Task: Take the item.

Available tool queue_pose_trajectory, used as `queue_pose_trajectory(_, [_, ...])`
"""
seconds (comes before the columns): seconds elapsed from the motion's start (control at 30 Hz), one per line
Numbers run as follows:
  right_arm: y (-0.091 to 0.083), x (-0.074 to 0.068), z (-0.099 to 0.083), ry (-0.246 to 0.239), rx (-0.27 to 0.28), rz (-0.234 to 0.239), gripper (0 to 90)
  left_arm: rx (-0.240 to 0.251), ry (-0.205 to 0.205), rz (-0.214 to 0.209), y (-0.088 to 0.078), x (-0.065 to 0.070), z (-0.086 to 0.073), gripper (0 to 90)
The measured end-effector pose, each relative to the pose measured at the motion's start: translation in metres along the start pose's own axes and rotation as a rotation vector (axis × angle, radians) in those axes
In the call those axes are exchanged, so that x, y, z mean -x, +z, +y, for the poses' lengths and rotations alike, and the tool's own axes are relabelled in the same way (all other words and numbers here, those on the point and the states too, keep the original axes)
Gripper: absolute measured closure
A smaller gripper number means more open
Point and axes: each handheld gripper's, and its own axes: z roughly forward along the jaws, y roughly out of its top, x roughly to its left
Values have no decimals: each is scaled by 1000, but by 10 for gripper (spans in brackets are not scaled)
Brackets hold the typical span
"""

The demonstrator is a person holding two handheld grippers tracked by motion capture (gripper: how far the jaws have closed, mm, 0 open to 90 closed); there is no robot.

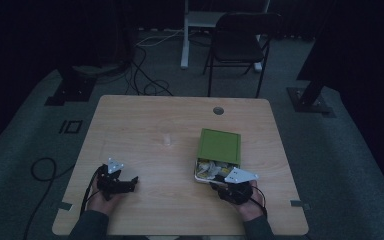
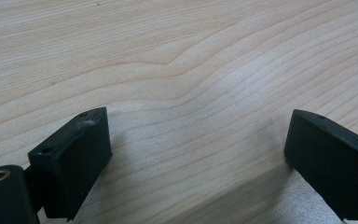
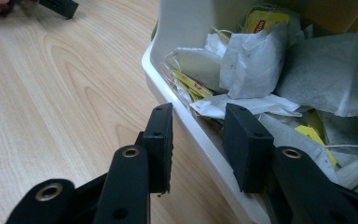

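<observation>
The room is dim, and a person sits at a pale wooden tabletop (image 1: 145,125) with a tool in each hand. Toward the right side lies a white box (image 1: 198,172) with its green lid (image 1: 220,145) swung open away from the person; the box is stuffed with tea bags (image 3: 256,60), some with yellow tags. The right tool (image 1: 219,186) is at the box's near edge. In the right gripper view its jaws stand partly apart and straddle the white rim (image 3: 200,135): one jaw outside over the wood, the other inside just above the tea bags. Nothing is gripped between them. The left tool (image 1: 136,180) rests low over bare wood near the front left, well apart from the box, its jaws spread wide with only wood grain between them. A small clear object (image 1: 167,139), too faint to identify, sits near the middle. A dark chair (image 1: 237,37) stands beyond the far edge.
</observation>
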Motion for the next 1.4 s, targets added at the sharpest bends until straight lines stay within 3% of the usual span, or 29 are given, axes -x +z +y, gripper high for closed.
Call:
queue_pose_trajectory(0.47, [-8, -10, -5, 21, -1, 46, 617, 0, 0, 0, 0, 0, 0, 79])
queue_pose_trajectory(0.73, [-18, -19, -7, -6, -15, 75, 662, 0, 0, 0, 0, 0, 0, 80])
queue_pose_trajectory(0.83, [-23, -22, -2, -3, 16, 49, 647, 0, 0, 0, 0, 0, 0, 80])
queue_pose_trajectory(1.0, [-24, -23, 5, 15, 42, -32, 661, 0, 0, 0, 0, 0, 0, 80])
queue_pose_trajectory(1.2, [-20, -26, 12, 25, 40, -108, 674, 0, 0, 0, 0, 0, 0, 80])
queue_pose_trajectory(1.4, [-14, -28, 21, 29, 39, -151, 659, 0, 0, 0, 0, 0, 0, 80])
